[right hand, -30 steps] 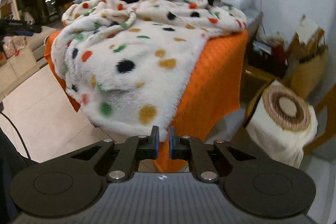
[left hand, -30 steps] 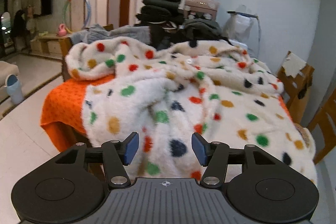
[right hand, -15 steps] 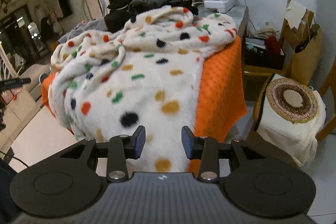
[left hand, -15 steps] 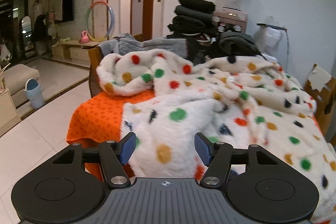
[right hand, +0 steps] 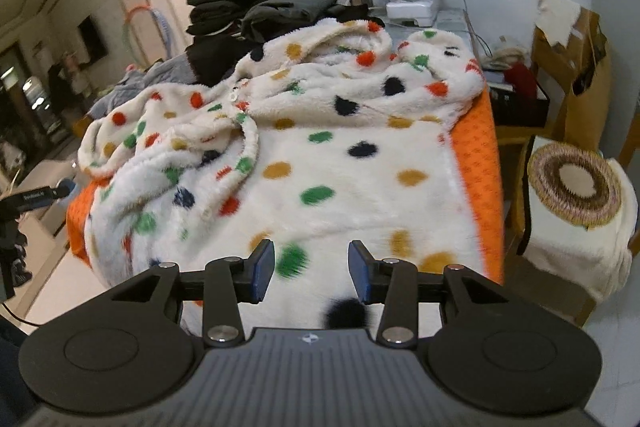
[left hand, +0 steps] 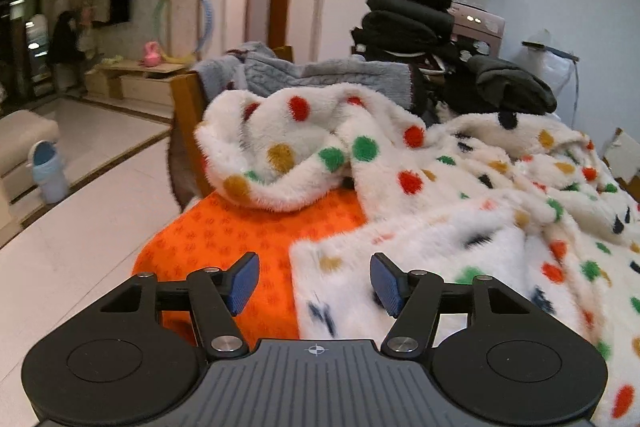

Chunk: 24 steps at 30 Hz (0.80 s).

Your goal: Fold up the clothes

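the left hand-held black gripper w/ blue pads (left hand: 314,283) stands spread, nothing between the pads. it hovers low over the near left corner of the white fluffy fleece garment with coloured dots (left hand: 460,227), where the hem lies flat on the orange dotted table cover (left hand: 240,227). a sec ago this gripper looked at the middle of the garment; now the view has slid toward the left edge, so the bare orange cloth and the rolled-up sleeve or hood part (left hand: 280,155) are in front of it. behind are a grey knitted piece (left hand: 320,75) and a stack of folded black clothes (left hand: 408,15).

the right hand-held gripper (right hand: 312,271) was pressed together a sec ago, w/ nothing seen between the pads; its jaws have just been opening and now stand apart, empty, the pads not touching the fleece. it hangs over the near hem on the right part of the garment, and the view now sits higher over the table than before. here the cloth lies smooth and flat; toward the left and back it is bunched in folds. the orange cover shows along the right edge.

meaning for the task, i think: both grippers are free and placed at the two near corners, so the next step is prob. to pinch the hem on each side and spread or fold the garment. no fold is made yet.
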{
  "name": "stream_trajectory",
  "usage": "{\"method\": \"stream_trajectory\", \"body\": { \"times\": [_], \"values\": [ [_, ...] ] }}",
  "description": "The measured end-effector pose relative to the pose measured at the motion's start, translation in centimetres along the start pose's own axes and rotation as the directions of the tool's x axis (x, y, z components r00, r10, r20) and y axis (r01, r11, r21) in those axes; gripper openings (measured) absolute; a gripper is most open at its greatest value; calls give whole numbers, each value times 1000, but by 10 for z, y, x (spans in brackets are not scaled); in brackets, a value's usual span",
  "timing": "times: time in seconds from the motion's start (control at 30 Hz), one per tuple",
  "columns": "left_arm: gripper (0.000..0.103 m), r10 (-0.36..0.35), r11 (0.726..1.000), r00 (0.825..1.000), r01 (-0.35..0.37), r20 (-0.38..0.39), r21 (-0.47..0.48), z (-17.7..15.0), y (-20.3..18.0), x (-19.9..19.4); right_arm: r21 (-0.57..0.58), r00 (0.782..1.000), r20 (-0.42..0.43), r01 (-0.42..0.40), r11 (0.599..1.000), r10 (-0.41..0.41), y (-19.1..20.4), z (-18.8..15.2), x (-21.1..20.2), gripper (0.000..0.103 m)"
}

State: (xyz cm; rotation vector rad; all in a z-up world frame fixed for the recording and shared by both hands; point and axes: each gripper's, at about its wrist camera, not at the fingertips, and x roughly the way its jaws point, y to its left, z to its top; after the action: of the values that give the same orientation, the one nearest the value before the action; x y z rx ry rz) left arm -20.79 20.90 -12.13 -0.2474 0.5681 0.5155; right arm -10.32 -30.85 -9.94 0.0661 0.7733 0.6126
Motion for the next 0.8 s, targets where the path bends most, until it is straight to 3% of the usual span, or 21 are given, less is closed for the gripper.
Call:
{"method": "stream_trajectory", "body": {
  "times": [0.17, 0.3, 0.43, 0.5, 0.57, 0.6, 0.67, 0.8],
  "values": [
    [64, -129, 990, 989, 133, -75, 41, 10, 24, 48, 36, 998, 3, 62, 997, -62, 50, 3, 17, 47],
    [64, -233, 965, 960, 248, -154, 85, 13, 32, 83, 65, 994, 13, 110, 992, -111, 88, 4, 22, 47],
    [63, -323, 929, 918, 354, -229, 110, 13, 34, 106, 94, 987, 22, 154, 983, -157, 126, 5, 21, 49],
    [50, -362, 906, 894, 404, -264, 127, 12, 33, 113, 107, 984, 27, 174, 979, -178, 142, 6, 21, 49],
    [20, -397, 883, 872, 448, -286, 142, 12, 35, 116, 123, 979, 30, 196, 973, -201, 157, 6, 23, 49],
    [15, -414, 870, 862, 469, -293, 151, 13, 37, 118, 129, 977, 31, 204, 970, -210, 163, 5, 25, 49],
    [13, -469, 838, 830, 526, -301, 145, 17, 43, 117, 141, 974, 36, 216, 966, -223, 178, 4, 29, 49],
    [13, -631, 723, 717, 682, -297, 111, 38, 55, 105, 166, 977, 54, 197, 966, -208, 208, 3, 42, 49]
  ]
}}
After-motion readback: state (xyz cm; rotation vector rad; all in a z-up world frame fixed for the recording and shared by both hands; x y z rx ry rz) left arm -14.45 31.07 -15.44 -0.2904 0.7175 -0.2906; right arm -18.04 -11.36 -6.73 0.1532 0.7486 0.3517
